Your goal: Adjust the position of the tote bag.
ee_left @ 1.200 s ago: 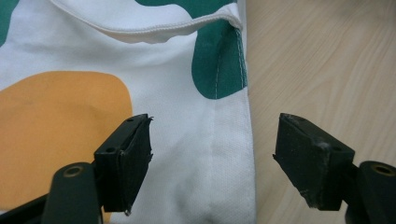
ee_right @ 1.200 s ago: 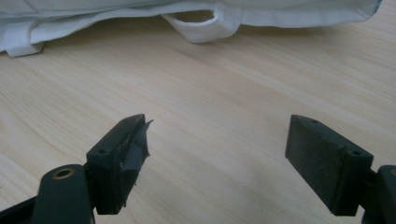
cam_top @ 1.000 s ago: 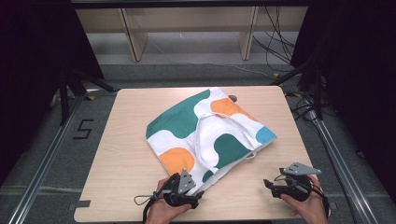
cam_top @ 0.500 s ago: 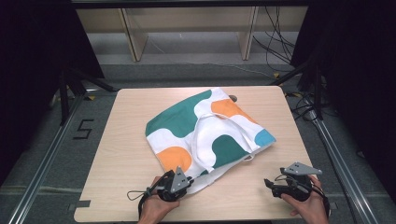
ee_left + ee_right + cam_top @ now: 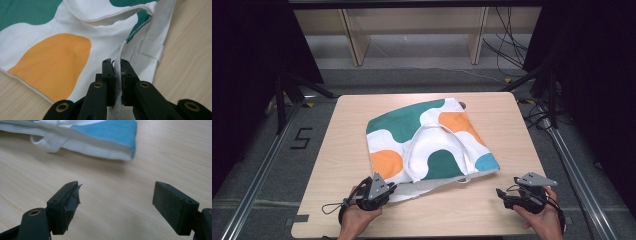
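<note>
Since the earlier frame the left gripper (image 5: 388, 190) had drawn back toward the near edge of the light wooden tabletop (image 5: 337, 150), its jaws pinching the white woven strap (image 5: 119, 75) of the white cloth bag with green, orange and blue patches (image 5: 427, 140), which lay mid-table. The right gripper (image 5: 117, 202) sat near the front right corner, jaws spread.

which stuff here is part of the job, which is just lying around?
In the job:
- tote bag
- white strap, clamped by the left gripper
- right gripper, open, short of the bag's blue corner

Lying about:
- cables on the floor
- shelf legs behind the table
</note>
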